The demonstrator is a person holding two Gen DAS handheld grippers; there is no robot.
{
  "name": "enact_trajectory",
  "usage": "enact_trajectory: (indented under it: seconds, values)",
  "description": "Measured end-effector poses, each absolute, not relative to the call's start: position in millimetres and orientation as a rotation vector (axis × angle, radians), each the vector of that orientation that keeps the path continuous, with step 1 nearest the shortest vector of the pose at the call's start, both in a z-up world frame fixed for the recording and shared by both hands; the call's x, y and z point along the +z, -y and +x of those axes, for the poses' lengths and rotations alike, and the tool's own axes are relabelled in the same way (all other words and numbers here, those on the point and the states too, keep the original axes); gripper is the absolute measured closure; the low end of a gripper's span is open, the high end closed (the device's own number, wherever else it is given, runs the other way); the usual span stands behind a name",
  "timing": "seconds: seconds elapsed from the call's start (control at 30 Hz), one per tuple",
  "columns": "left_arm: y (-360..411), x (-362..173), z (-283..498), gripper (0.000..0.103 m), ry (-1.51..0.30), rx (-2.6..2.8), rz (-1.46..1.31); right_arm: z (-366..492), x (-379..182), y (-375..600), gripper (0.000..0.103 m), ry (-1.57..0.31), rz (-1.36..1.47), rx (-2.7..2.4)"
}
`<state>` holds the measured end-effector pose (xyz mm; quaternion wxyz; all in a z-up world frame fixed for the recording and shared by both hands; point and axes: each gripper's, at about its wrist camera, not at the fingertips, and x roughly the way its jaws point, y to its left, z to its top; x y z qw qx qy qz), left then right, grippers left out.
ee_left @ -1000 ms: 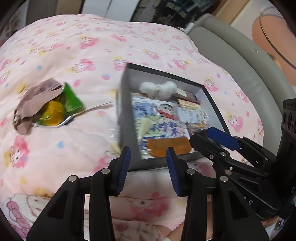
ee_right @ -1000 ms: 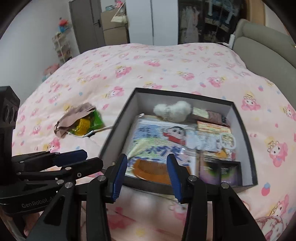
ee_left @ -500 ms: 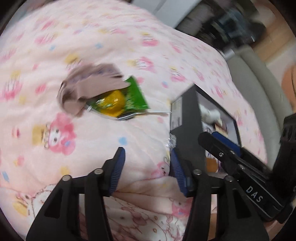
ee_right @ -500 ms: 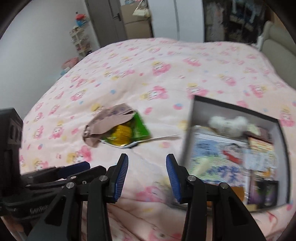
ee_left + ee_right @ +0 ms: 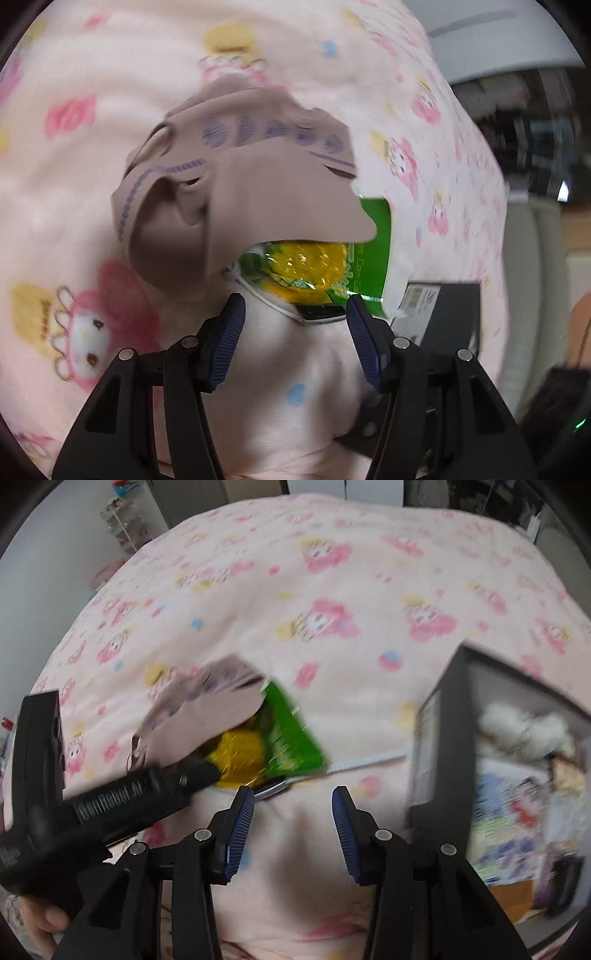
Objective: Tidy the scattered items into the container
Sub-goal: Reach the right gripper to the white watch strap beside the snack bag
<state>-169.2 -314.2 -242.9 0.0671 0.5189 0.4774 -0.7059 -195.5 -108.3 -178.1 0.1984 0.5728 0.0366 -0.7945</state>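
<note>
A beige-brown sock (image 5: 236,192) lies on the pink bedspread, partly over a green snack packet (image 5: 369,258) with a yellow picture. A metal spoon (image 5: 317,313) lies under the packet's near edge. My left gripper (image 5: 293,345) is open, its fingertips just short of the spoon and packet. In the right wrist view the sock (image 5: 207,709), packet (image 5: 288,734) and spoon (image 5: 365,761) lie left of the dark box (image 5: 439,753), which holds several items. My right gripper (image 5: 291,825) is open and empty above the bedspread, near the spoon's bowl. The left gripper's body (image 5: 110,805) reaches the pile.
The dark box's side (image 5: 443,314) shows at the right in the left wrist view. The pink patterned bedspread (image 5: 295,590) stretches far behind. A grey headboard (image 5: 535,277) runs along the right. Wardrobes and shelves stand beyond the bed.
Both grippers have swung left, away from the box, and closed in on the sock, packet and spoon. The left gripper is now right at the pile. Both stay open.
</note>
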Motion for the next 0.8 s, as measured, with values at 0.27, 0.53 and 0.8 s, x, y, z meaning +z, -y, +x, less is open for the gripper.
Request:
enact_trajectory:
  seconds: [0.27, 0.53, 0.8]
  values:
    - [309.7, -254.6, -166.4, 0.046, -1.446, -2.075, 1.551, -219.7, -223.4, 102.3, 0.063, 0.029, 1.745, -2.383]
    - [316.7, -273.5, -165.6, 0.065, -1.548, -1.975, 1.495, -234.9, -240.1, 98.5, 0.063, 0.088, 1.78, -2.383]
    - [317.3, -273.6, -163.9, 0.081, -1.606, -1.98, 1.487, -222.4, -217.5, 109.2, 0.096, -0.003, 1.638, -2.328]
